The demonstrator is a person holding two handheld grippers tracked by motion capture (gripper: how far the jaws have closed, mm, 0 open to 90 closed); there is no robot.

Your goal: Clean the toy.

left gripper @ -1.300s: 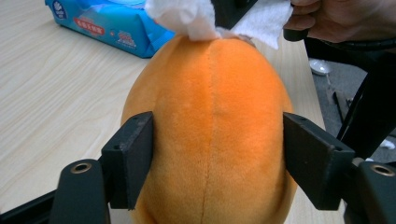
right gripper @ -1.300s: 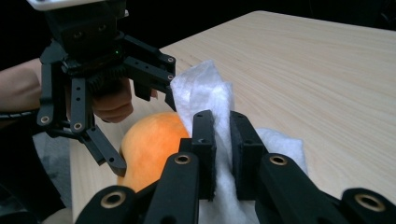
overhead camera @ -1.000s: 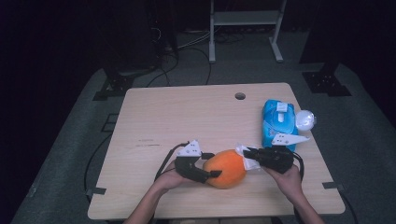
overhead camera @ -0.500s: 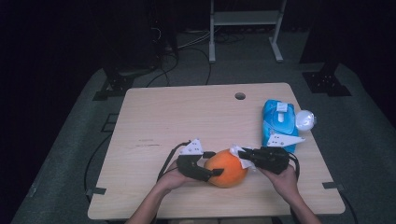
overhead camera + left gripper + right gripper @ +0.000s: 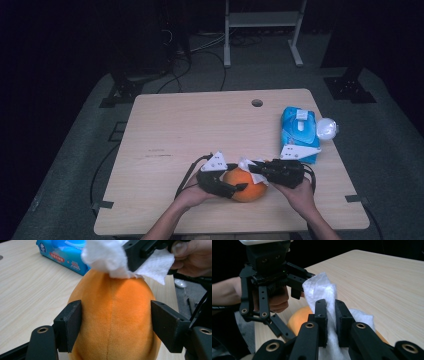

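Left third of the worktop (image 5: 165,130): bare wood runs from the left edge to the person's left hand (image 5: 192,196), giving open room on that side and toward the far edge.

Centre, near the front edge: the left claw (image 5: 239,188) straddles the orange plush fruit (image 5: 245,184). In the left gripper view its 2 jaws stand about half open, 1 against each flank of the fruit (image 5: 112,322), gripping it; they have just been opening slightly with the fruit between them. The fruit rests on the worktop, a short way in from the front edge.

Centre right: the right claw (image 5: 251,167) is nearly closed, its 2 jaws pinching a white wipe (image 5: 322,290). In the left gripper view the wipe (image 5: 112,258) touches the top of the fruit. The right hand (image 5: 297,192) lies close to the front edge.

Right third: a blue wipe pack (image 5: 299,131) lies near the right edge, just behind the right claw's body. A white round object (image 5: 326,129) sits at its right side, at the edge itself. A small round hole (image 5: 257,103) marks the far edge.
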